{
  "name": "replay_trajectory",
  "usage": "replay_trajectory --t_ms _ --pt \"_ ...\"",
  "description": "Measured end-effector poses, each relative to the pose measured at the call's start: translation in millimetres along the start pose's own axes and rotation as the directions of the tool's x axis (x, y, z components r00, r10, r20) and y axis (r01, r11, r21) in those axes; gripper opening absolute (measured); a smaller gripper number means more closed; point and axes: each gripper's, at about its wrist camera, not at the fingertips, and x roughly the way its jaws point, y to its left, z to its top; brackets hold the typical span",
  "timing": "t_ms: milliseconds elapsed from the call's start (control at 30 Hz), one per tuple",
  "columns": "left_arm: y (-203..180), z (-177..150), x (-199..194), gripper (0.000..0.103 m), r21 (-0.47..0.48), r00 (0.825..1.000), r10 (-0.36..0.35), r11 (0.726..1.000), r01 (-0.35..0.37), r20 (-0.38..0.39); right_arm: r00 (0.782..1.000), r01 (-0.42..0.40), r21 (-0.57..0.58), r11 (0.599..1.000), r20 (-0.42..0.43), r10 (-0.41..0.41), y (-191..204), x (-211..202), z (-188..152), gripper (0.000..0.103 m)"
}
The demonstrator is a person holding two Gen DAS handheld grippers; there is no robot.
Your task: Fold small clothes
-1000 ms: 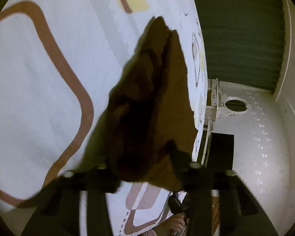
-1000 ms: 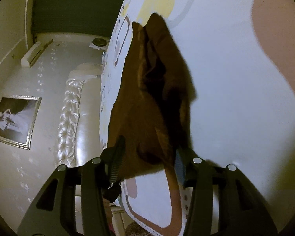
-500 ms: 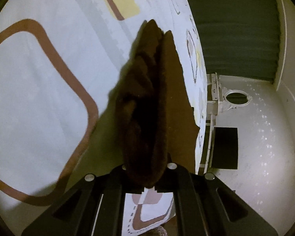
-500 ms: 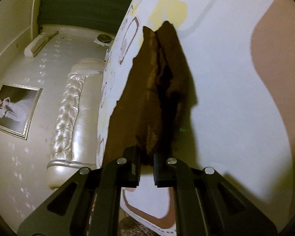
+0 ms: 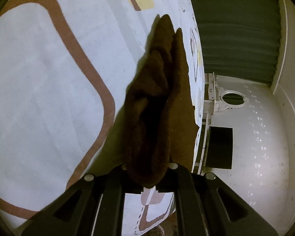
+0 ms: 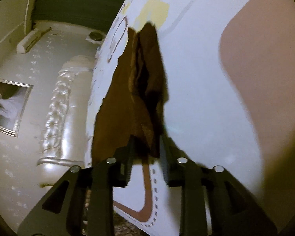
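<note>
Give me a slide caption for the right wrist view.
Right gripper opening around brown cloth over patterned bedsheet.

The left gripper (image 5: 147, 182) is pinched tight on the near end of a dark brown cloth (image 5: 155, 106). The cloth is bunched in folds and stretches away to a point at the far end. Under it lies a white bed cover (image 5: 39, 88) with brown loops and a yellow patch. On the right are a green curtain (image 5: 236, 29), a white wall and a dark screen (image 5: 219, 147).
</note>
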Motion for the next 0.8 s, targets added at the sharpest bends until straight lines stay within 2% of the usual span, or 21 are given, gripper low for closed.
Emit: replay_trajectory --t_ms 133,167,233,267,333,433,533,633,700,800 --pt "-5.8 -3.5 -0.2 0.011 0.021 1.000 0.010 1.000 -0.010 0.005 0.997 0.056 -0.062 0.997 0.053 -0.053 27.8 -17.6 3.2 0.026" --pt "-6.9 -3.2 0.6 0.012 0.023 1.000 0.013 1.000 -0.013 0.009 0.997 0.062 -0.085 0.994 0.050 -0.058 38.5 -16.1 4.5 0.026" --pt "-11.4 -4.2 -0.8 0.020 0.044 0.999 0.027 0.999 -0.028 0.021 0.998 0.056 -0.142 0.988 0.024 -0.054 65.1 -4.6 5.6 0.026" --pt "-14.8 -4.8 -1.9 0.024 0.062 0.999 0.034 0.997 -0.035 0.028 0.999 0.046 -0.162 0.986 0.005 -0.045 76.6 3.4 5.6 0.026" --pt "-21.1 -5.6 -5.5 0.039 0.097 0.998 0.044 0.994 -0.048 0.048 0.998 0.021 -0.215 0.976 -0.061 -0.034 107.7 31.5 3.5 0.027" --pt "-25.5 -7.6 -14.9 0.056 0.132 0.997 0.047 0.990 -0.055 0.067 0.990 0.011 -0.274 0.962 -0.129 -0.048 142.0 70.7 -1.5 0.027" --pt "-23.4 -8.7 -28.4 0.064 0.136 0.997 0.028 0.990 -0.038 0.072 0.981 -0.006 -0.335 0.942 -0.183 -0.059 178.0 112.0 -7.1 0.027" --pt "-18.9 1.2 -39.4 0.068 0.142 0.996 0.024 0.989 -0.036 0.084 0.971 -0.023 -0.342 0.939 -0.230 -0.060 195.6 148.3 -8.4 0.027" --pt "-19.2 14.7 -42.3 0.068 0.124 0.995 0.026 0.992 -0.038 0.097 0.962 -0.047 -0.302 0.952 -0.271 -0.039 197.1 170.2 -9.2 0.027" --pt "-18.7 37.3 -36.3 0.068 0.101 0.998 -0.013 0.995 0.006 0.068 0.955 -0.061 -0.242 0.968 -0.297 -0.014 190.6 185.3 -14.8 0.027"
